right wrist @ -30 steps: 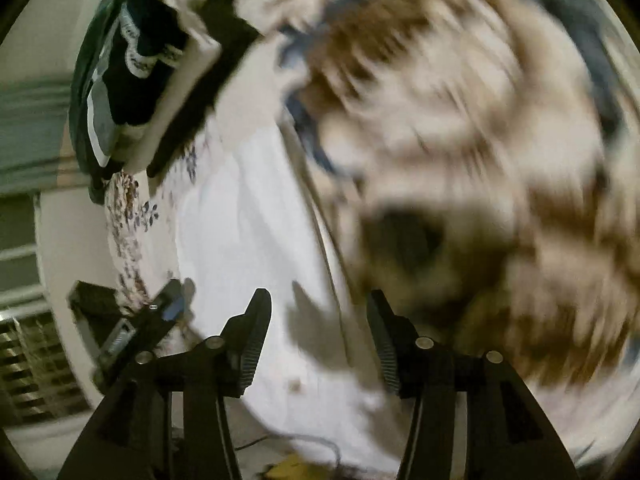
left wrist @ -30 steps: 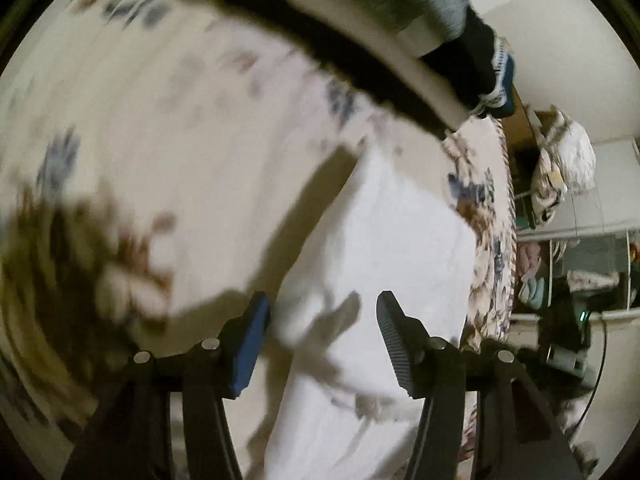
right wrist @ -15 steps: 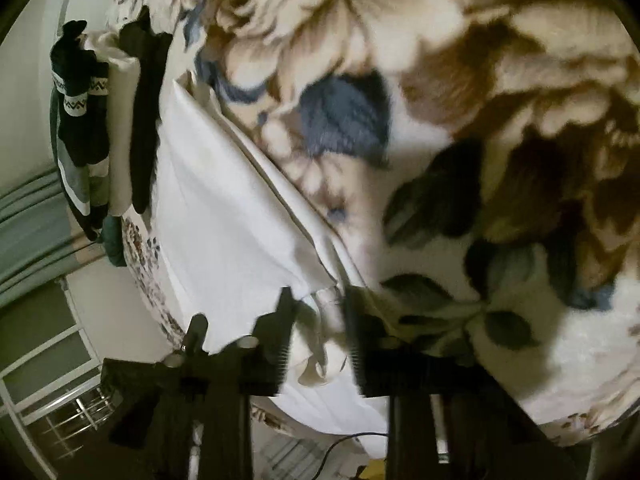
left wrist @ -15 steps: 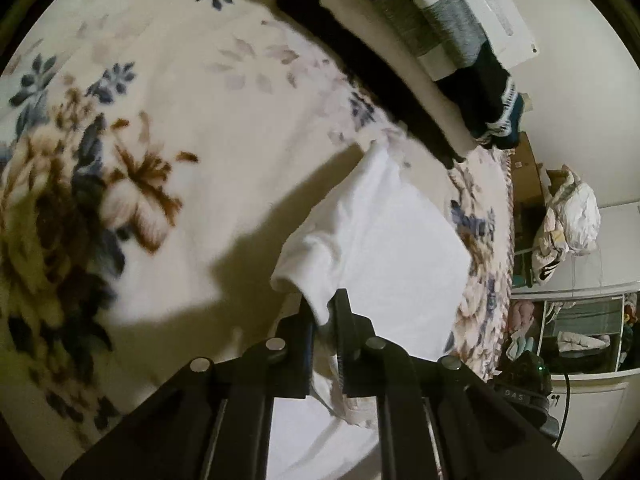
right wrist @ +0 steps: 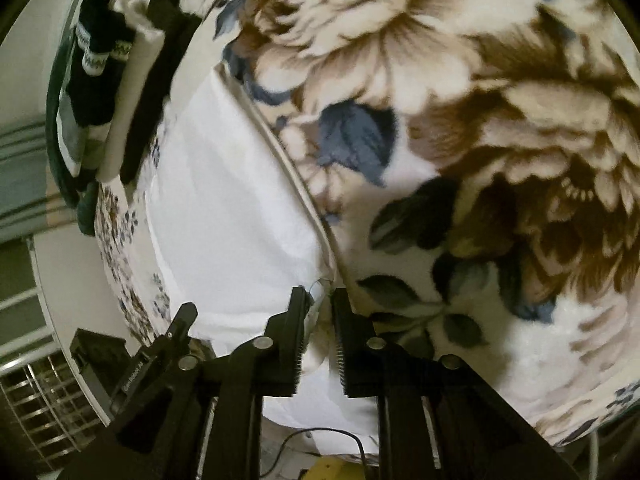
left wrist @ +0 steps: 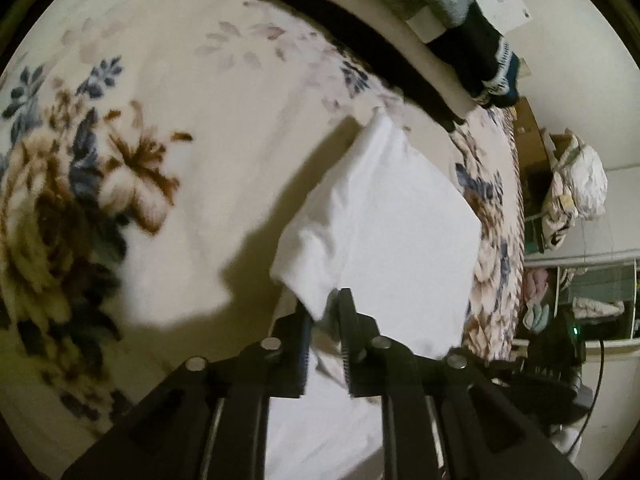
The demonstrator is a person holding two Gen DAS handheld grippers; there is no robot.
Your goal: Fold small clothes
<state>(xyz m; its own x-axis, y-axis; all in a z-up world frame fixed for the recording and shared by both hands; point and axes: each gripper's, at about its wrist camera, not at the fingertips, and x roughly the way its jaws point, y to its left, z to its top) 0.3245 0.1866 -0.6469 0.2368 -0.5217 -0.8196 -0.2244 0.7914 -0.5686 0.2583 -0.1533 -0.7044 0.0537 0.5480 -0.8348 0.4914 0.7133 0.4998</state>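
Observation:
A white garment (left wrist: 384,216) lies on a floral blanket (left wrist: 160,100) near the bed's edge. Its near corner is raised off the blanket and throws a shadow. My left gripper (left wrist: 325,300) has that corner pinched between its narrow jaws, which are opening. In the right wrist view the same white garment (right wrist: 224,184) runs up to my right gripper (right wrist: 320,296). A small bunch of its folded edge sits between those jaws, which are also opening. The flat far part of the garment rests on the blanket (right wrist: 440,80).
A stack of folded dark, cream and grey clothes (left wrist: 460,20) lies at the far end of the bed, also seen as the stack (right wrist: 104,92). Past the bed edge are a shelf with laundry (left wrist: 576,184), dark equipment (left wrist: 560,360) and a wire rack (right wrist: 36,400).
Both grippers went from wide open over the garment to nearly closed on its near edge. The left one has lifted its corner slightly; the jaws have since widened a little.

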